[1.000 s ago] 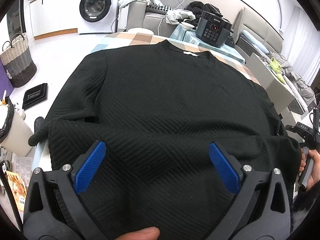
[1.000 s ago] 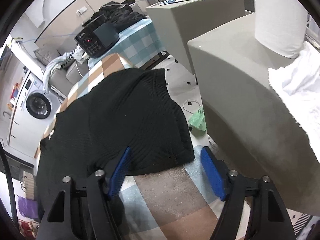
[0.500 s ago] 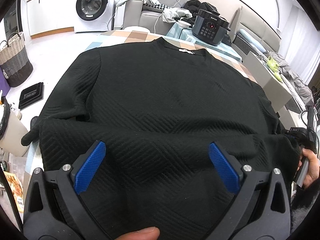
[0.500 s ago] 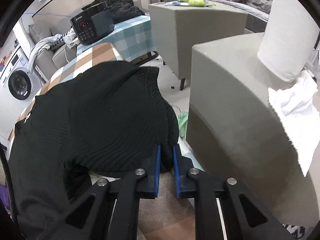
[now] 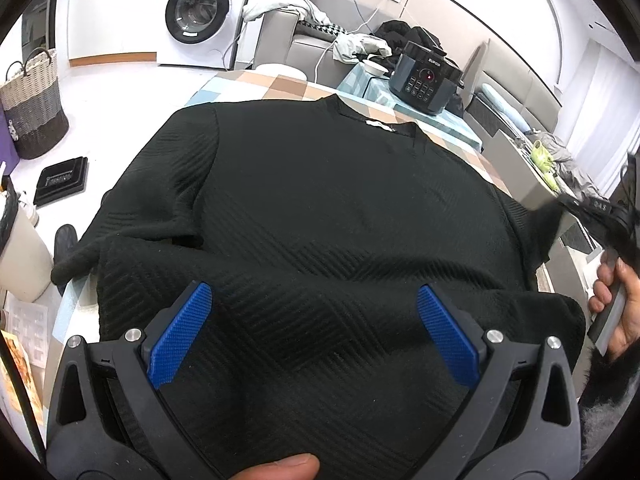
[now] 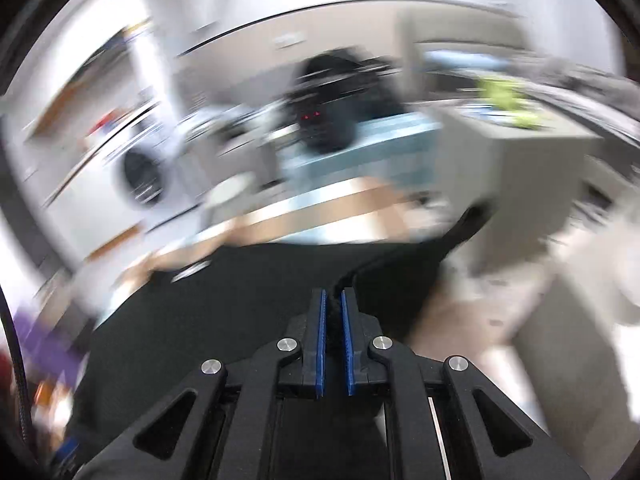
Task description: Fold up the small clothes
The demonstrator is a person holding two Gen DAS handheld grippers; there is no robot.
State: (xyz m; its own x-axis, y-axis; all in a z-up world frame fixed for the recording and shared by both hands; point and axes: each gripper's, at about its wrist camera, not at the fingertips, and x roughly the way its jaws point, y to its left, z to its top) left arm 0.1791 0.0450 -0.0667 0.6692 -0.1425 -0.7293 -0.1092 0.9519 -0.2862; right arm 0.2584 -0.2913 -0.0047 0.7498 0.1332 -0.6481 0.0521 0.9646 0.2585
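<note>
A black textured sweater [image 5: 320, 208] lies spread front-up on the checked table [image 5: 280, 84], collar at the far side. My left gripper [image 5: 316, 320] hovers open over its lower body, blue pads wide apart with nothing pinched. The right wrist view is blurred by motion. There my right gripper [image 6: 334, 300] is closing its last bit, pads pressed on a fold of the black sleeve [image 6: 400, 264], which trails up off the table. At the right edge of the left wrist view, a hand [image 5: 612, 312] holds that gripper raised, the sleeve end [image 5: 548, 220] lifted with it.
A dark multicooker [image 5: 424, 80] stands at the table's far end. Grey cabinets [image 6: 520, 152] sit close on the right. On the floor to the left are a woven basket [image 5: 32, 108] and a black tray [image 5: 60, 180]. A washing machine [image 5: 200, 12] is at the back.
My right gripper shut on the right sleeve's edge, then swung up and toward the sweater's middle, lifting the sleeve. The left gripper stayed open over the hem.
</note>
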